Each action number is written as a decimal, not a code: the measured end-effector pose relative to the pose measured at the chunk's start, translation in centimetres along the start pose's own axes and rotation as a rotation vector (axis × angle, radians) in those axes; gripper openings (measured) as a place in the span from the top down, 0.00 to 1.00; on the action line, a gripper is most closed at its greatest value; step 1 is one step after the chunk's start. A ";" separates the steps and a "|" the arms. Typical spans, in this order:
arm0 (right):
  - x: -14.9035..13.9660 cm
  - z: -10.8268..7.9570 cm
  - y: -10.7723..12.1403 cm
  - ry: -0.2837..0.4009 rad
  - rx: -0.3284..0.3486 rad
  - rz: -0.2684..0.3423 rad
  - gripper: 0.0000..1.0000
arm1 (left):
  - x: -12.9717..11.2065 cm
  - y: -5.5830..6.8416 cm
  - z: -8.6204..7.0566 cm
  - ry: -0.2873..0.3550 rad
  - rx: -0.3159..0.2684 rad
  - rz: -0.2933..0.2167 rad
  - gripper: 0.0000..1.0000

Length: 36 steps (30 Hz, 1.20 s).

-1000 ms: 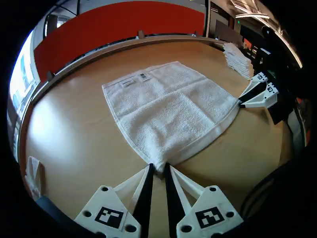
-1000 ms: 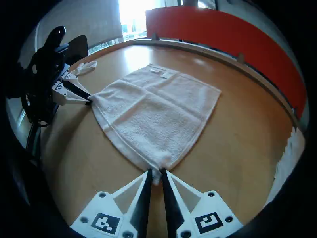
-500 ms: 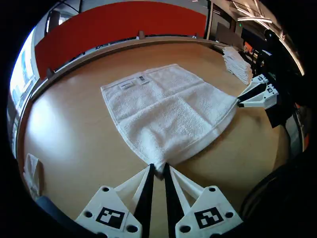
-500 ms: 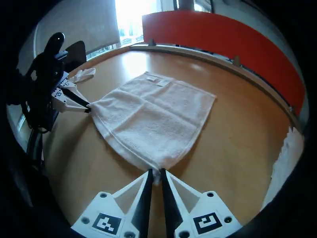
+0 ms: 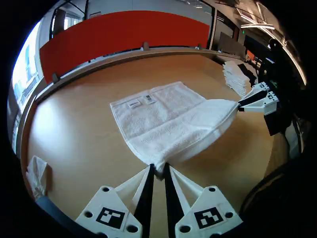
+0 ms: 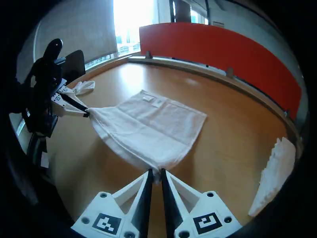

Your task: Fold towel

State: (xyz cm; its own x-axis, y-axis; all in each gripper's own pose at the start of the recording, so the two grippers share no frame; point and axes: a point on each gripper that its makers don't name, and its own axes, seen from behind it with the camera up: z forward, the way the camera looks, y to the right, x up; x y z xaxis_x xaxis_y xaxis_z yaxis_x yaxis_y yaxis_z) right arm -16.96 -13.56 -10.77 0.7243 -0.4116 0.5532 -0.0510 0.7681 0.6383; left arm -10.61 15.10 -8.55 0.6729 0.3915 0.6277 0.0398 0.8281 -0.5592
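As I judge it, progress: fold barely begun.
left tool [image 5: 157,166]: clamped on one near corner.
right tool [image 6: 155,171]: clamped on the other.
towel [image 5: 166,115]: near edge lifted, far half on tabletop [image 5: 79,131].

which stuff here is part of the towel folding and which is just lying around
In the job: towel, left tool pinching one corner, right tool pinching another.
Lying about: stack of white cloths, crumpled cloth.
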 end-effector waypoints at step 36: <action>6.1 -7.0 -1.2 0.074 0.006 -0.030 0.84 | 4.6 1.7 -7.1 0.039 -0.025 -0.026 0.82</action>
State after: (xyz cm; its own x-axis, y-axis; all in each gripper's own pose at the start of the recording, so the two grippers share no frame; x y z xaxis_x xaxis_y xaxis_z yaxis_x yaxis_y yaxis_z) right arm -7.67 -13.56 -11.99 0.7746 -0.3968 0.4925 -0.0322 0.7530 0.6572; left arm -2.19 15.44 -10.46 0.6996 0.3540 0.6207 0.0758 0.8270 -0.5571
